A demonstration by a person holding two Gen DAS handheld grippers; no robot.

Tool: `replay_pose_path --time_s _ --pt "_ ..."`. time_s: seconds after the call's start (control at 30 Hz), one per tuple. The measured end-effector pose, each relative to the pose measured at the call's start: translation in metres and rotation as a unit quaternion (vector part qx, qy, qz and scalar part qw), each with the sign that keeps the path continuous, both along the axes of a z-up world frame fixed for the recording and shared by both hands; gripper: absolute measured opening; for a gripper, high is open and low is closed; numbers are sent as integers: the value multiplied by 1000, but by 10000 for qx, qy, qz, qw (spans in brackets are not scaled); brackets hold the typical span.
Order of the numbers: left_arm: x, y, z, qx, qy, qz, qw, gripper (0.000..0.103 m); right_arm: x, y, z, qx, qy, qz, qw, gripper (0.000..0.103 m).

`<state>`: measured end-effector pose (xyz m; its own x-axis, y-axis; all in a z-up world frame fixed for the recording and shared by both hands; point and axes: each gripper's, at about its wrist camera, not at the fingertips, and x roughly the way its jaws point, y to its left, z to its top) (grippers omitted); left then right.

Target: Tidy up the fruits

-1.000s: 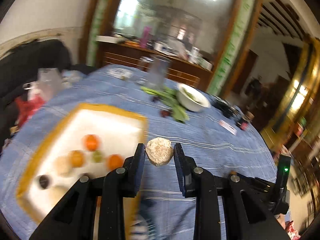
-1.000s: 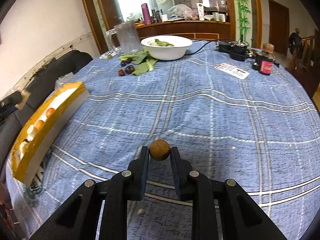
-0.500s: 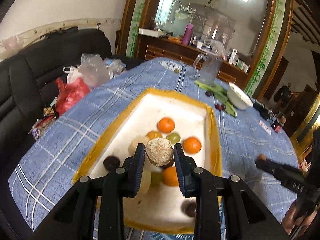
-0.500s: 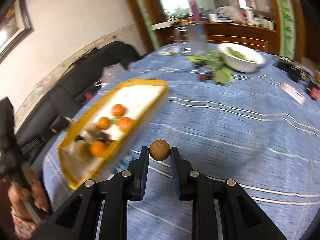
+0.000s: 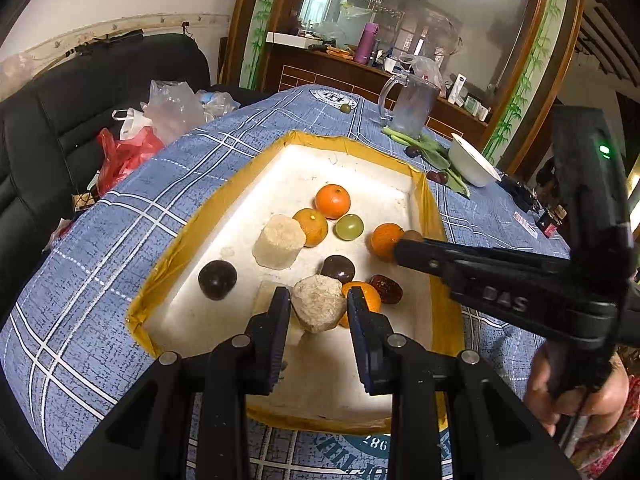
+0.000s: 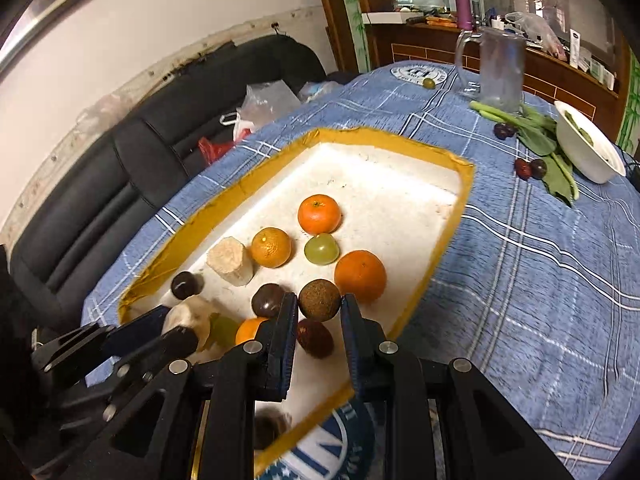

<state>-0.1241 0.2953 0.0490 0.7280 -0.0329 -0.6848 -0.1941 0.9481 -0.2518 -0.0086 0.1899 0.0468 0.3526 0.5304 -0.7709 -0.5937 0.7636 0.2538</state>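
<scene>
Over the tray point(image 5: 432, 204) — left tool point(image 5: 319, 308) clamping a pale chunk point(image 5: 319, 307), right tool point(image 6: 319, 306) a brown fruit point(image 6: 319, 299).

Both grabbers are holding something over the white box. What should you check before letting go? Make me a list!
1. Left gripper holds the pale peeled chunk: ok, jaws pressed on both sides.
2. Right gripper holds the round brown fruit: ok.
3. Both pieces over the tray, inside its yellow rim: ok.
4. Free landing spot below: not ok, a dark red fruit and an orange sit right underneath.
5. Height above the tray floor: cannot tell.
6. Grippers apart from each other: ok.
</scene>
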Motion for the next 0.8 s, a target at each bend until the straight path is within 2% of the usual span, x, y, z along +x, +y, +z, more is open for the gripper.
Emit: replay_pose_path --time_s 0.17,0.23,0.27,0.3,0.33,0.37,0.47,0.53,0.6,0.7,0.8 --pt "1 2 -2 -77 7 -4 10000 29 4 13 -3 -216 -113 24 9997 24" --pt "2 3 -2 -130 5 3 9999 40 5 17 -4 -275 -149 10 9995 26" --pt "2 4 -2 -156 -7 25 9999 54 5 18 -4 -276 -150 16 9995 28" --pt "1 5 -1 -182 -42 50 9998 62 5 19 -4 -269 -161 17 9995 37" --pt "0 6 0 -196 -80 70 9998 64 4 19 -3 -249 -189 11 9995 45" --pt "-1 7 1 -204 -103 82 9997 64 2 18 -1 -221 -224 1 9995 47" --pt "-3 9 5 -236 -135 116 9996 66 -1 16 4 -186 -317 -36 9993 47" --pt "-5 9 8 -245 -140 135 9995 71 -5 10 10 -147 -427 -107 9989 47" --pt "-8 8 11 -136 -153 205 9996 77 -11 0 16 -108 -544 -213 9982 50" --pt "-10 3 17 185 -172 374 9990 81 -21 -21 22 -79 -698 -464 9964 63" --pt "-12 -6 23 576 -208 516 9968 84 -30 -47 26 0 -758 -758 9942 65"
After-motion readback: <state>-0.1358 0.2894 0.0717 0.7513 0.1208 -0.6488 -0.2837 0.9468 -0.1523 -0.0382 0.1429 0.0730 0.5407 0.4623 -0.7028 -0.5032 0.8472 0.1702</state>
